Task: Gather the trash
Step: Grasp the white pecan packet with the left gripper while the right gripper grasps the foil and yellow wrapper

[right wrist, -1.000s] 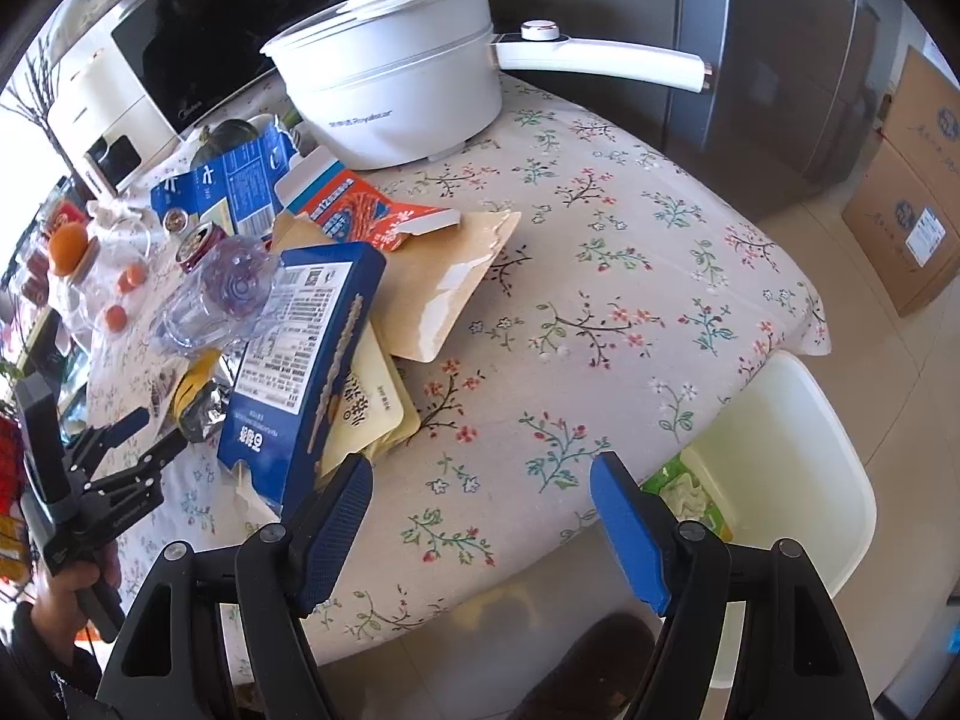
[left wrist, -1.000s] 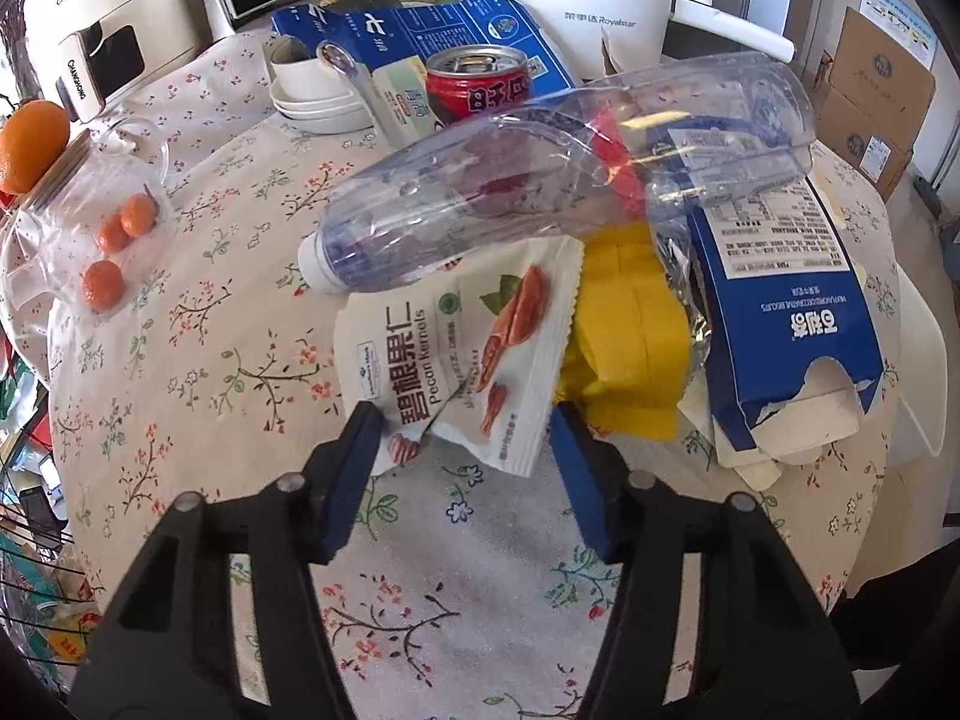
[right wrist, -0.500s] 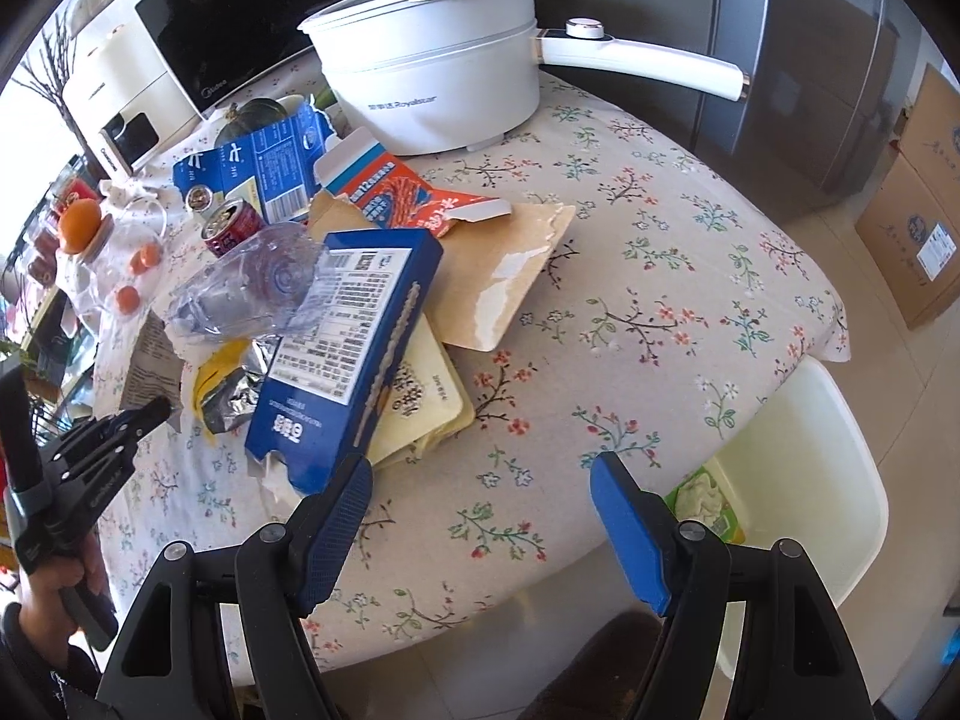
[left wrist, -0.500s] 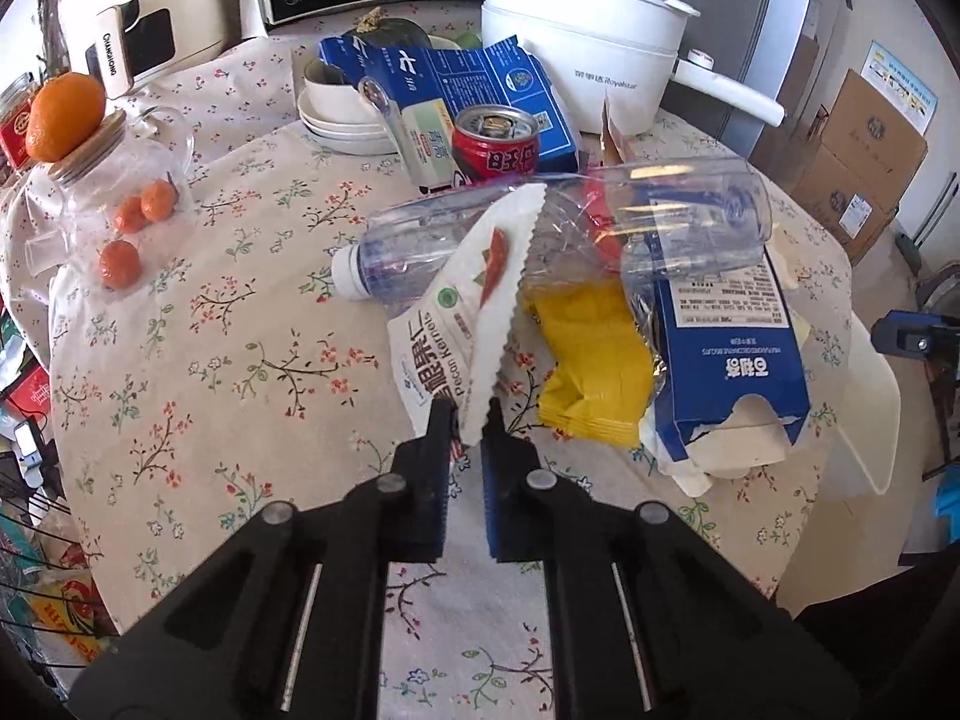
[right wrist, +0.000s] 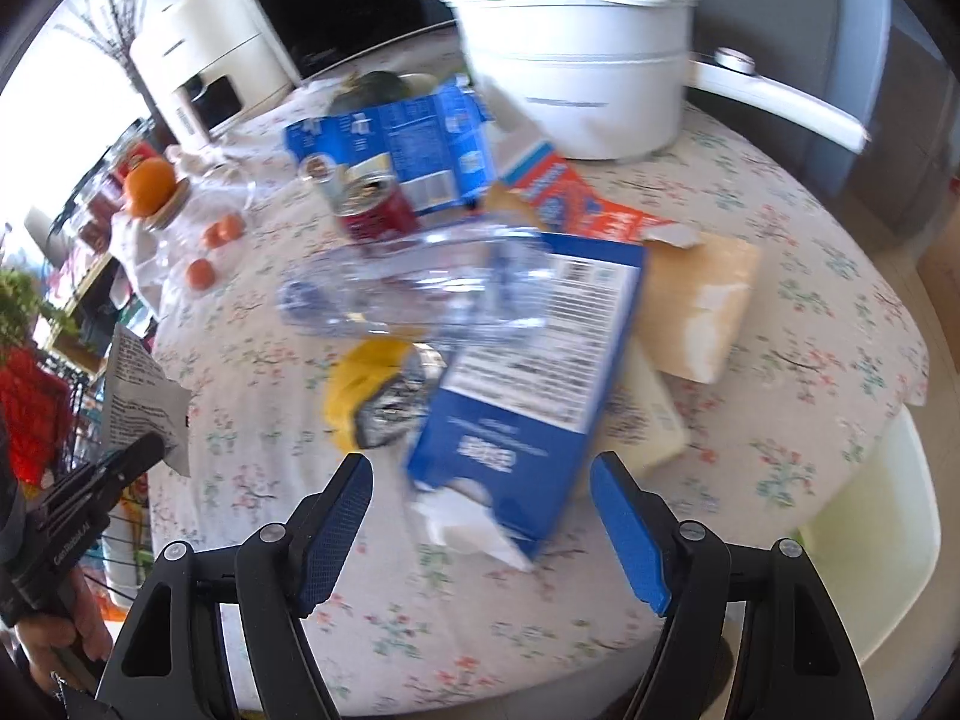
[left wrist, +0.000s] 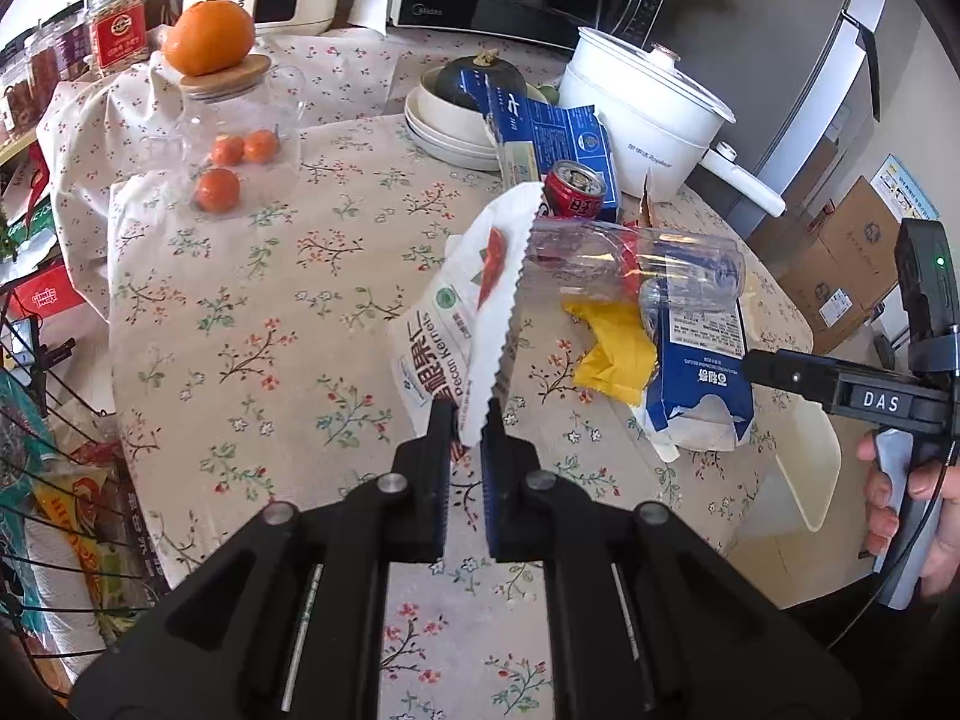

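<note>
My left gripper [left wrist: 468, 420] is shut on a white pecan kernel snack bag [left wrist: 456, 312] and holds it up off the floral tablecloth [left wrist: 240, 312]. The bag also shows at the left edge of the right wrist view [right wrist: 135, 396]. My right gripper [right wrist: 480, 510] is open and empty, just in front of a torn blue carton [right wrist: 528, 384]. A clear plastic bottle [right wrist: 414, 288] lies across that carton. A yellow wrapper [right wrist: 366, 384] lies under the bottle. A red can [right wrist: 375, 210] stands behind.
A white pot [right wrist: 576, 60] with a long handle stands at the back. A second blue carton [left wrist: 546, 132], stacked bowls [left wrist: 444, 126], a glass jar with oranges [left wrist: 234, 126] and a brown paper bag [right wrist: 696, 306] are on the table. A white chair [right wrist: 870, 540] stands at the right.
My left gripper closed on the snack bag and lifted it away from the pile. My right gripper moved in closer over the blue carton, still open.
</note>
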Action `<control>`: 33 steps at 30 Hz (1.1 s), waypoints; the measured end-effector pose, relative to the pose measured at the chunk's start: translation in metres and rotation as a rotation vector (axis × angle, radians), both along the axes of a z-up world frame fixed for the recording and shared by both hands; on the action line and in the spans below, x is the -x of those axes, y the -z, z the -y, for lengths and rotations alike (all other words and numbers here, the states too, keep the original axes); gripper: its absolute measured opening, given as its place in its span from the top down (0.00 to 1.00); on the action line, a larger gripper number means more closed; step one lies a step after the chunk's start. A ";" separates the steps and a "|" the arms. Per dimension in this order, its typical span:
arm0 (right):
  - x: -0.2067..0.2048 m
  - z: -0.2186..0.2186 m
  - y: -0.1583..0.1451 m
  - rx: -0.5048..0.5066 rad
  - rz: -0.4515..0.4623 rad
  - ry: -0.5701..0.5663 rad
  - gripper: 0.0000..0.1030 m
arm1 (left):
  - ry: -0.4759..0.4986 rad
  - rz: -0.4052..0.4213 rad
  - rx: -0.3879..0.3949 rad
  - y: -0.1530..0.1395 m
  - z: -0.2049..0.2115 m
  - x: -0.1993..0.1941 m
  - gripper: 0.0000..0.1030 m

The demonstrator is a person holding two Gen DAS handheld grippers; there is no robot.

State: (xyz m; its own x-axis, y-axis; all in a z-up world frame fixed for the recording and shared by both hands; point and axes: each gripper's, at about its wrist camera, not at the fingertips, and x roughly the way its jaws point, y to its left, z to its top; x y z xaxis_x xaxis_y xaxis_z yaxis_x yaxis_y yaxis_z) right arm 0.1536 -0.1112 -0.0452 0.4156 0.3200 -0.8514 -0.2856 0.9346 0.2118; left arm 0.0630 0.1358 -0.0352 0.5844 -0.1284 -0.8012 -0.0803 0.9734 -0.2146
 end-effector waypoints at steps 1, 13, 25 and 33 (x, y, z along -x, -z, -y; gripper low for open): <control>-0.001 -0.010 0.001 -0.007 -0.002 -0.018 0.26 | -0.004 0.002 0.002 0.000 -0.004 0.004 0.90; -0.028 -0.073 0.041 -0.045 -0.091 -0.046 0.57 | -0.046 -0.021 0.046 0.006 -0.031 0.021 0.90; -0.023 -0.088 0.036 -0.140 -0.096 -0.122 0.95 | -0.053 -0.030 0.085 0.006 -0.035 0.022 0.90; -0.002 -0.099 0.011 -0.224 -0.062 -0.212 0.95 | -0.055 -0.034 0.093 0.006 -0.036 0.022 0.90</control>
